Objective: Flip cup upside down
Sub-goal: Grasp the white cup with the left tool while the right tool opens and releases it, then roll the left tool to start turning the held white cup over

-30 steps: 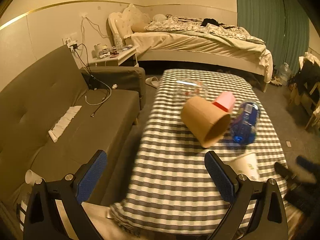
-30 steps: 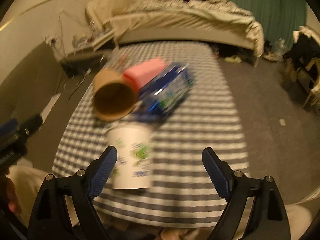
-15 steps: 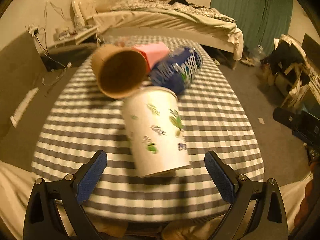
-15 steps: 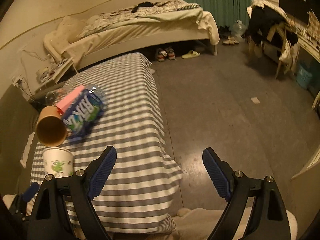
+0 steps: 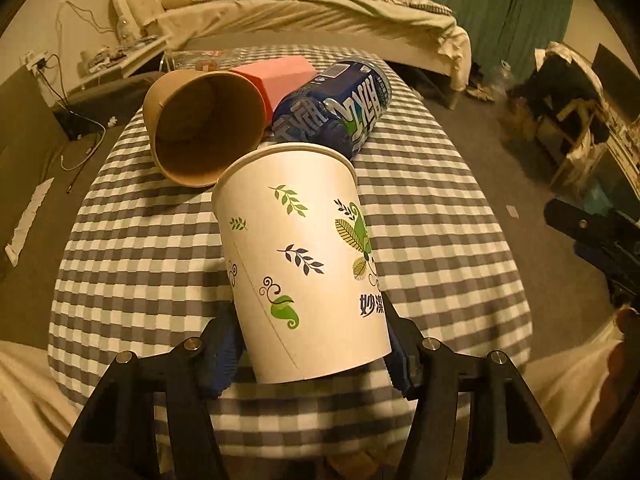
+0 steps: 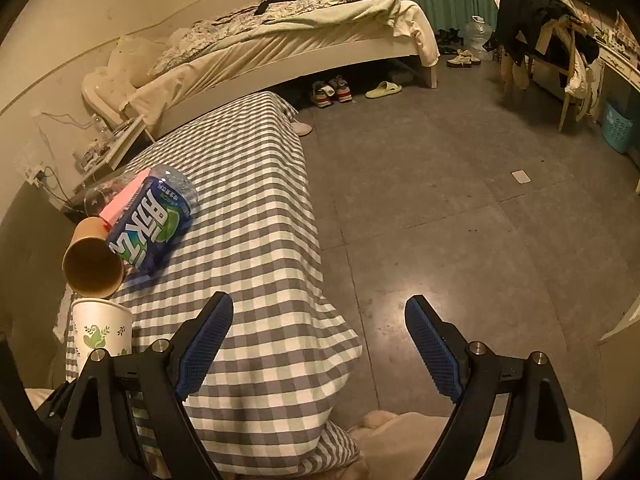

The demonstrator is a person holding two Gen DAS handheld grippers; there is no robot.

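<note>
A white paper cup (image 5: 304,264) with green leaf prints stands upright, mouth up, near the front edge of the checked table (image 5: 432,216). My left gripper (image 5: 310,344) is shut on the cup's lower part, a blue pad against each side. The cup also shows at the left of the right wrist view (image 6: 102,330). My right gripper (image 6: 320,344) is open and empty, off the table's right side over the floor.
A brown paper cup (image 5: 200,128) lies on its side behind the white cup, mouth toward me. A blue labelled jar (image 5: 340,108) and a pink box (image 5: 280,76) lie beside it. A bed (image 6: 280,40) stands beyond the table, a sofa to the left.
My left gripper swung round from the sofa side to the white cup and closed on it. My right gripper moved away to the right, off the table.
</note>
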